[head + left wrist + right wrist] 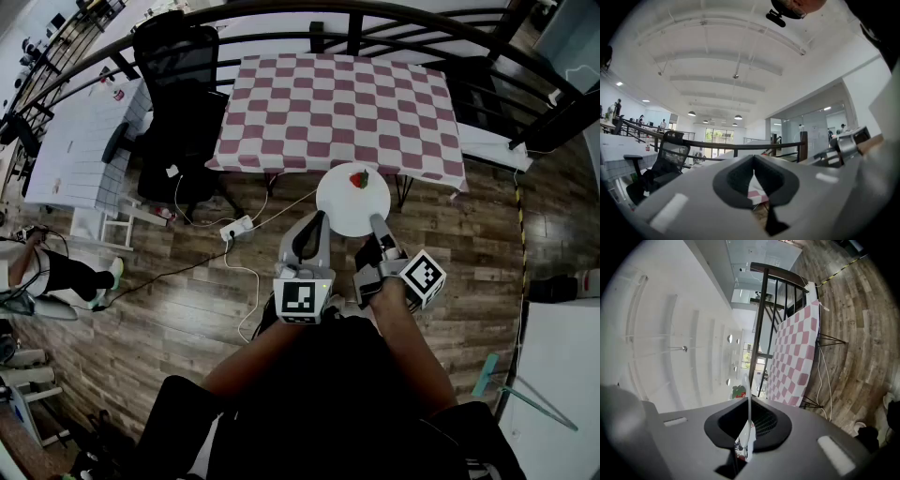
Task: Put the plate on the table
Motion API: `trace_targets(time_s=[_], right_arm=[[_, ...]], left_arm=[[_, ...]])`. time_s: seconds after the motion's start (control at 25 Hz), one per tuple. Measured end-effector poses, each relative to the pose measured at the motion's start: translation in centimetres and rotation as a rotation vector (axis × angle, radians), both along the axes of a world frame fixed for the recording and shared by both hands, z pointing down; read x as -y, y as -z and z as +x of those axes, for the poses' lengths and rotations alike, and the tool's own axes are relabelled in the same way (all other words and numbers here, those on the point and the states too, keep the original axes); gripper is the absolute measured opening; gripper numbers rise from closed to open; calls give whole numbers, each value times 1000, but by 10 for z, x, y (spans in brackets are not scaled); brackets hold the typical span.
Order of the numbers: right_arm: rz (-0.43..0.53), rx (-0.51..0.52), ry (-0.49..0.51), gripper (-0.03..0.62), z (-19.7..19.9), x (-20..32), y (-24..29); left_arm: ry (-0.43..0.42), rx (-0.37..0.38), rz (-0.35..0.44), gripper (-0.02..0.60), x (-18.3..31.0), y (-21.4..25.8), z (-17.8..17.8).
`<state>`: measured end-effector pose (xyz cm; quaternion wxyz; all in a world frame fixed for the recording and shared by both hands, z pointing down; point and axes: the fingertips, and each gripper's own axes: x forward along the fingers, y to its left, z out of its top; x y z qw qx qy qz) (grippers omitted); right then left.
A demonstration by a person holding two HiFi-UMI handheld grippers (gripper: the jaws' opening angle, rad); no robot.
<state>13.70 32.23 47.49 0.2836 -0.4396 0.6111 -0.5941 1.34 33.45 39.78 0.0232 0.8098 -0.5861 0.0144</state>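
Plainly, the right tongs (375, 223) are clamped on the near rim of the white plate (342, 202). In the right gripper view the plate (748, 399) shows edge-on as a thin pale blade, pinched between the dark pads of the right tongs (749, 430), which stand nearly together. The plate hangs in the air above the wooden floor (187, 300), just short of the near edge of the surface (337, 103) with its red-and-white checked cloth, and it does not rest on anything. A small red fruit (359, 178) with a green top sits on the far part of the plate.

The left tongs (317, 220) are beside the right ones, close to the plate's left rim. From the head view I cannot tell whether they touch it. In the left gripper view the left tongs (753, 183) have their tips together with nothing between them. Only a scrap of the checked cloth shows through the hollow in the pads.

The stretch of rim inside the right grip is covered by the pads. The left gripper view points level across the room and does not take in the plate. The person's dark clothing fills the bottom of the head view and hides the floor beneath. A black office chair (178, 84) stands at the surface's left corner, and a power strip (236, 228) lies on the floor.
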Motion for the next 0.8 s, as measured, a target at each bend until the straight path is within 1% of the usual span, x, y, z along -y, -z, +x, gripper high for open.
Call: trace_targets(time_s=[0.12, 0.24, 0.4, 0.56, 0.8], right_arm=[[31, 0, 23, 9, 0, 5, 3], [34, -18, 38, 11, 2, 5, -2], [32, 19, 30, 11, 6, 13, -8], [-14, -12, 15, 11, 16, 26, -20], [-24, -33, 7, 11, 26, 64, -24]], left_arm=[[14, 1, 5, 9, 1, -1, 4], [21, 6, -5, 9, 1, -7, 5], [50, -2, -25, 9, 10, -13, -6], [62, -3, -42, 9, 26, -22, -14], [59, 1, -58, 9, 69, -31, -13]])
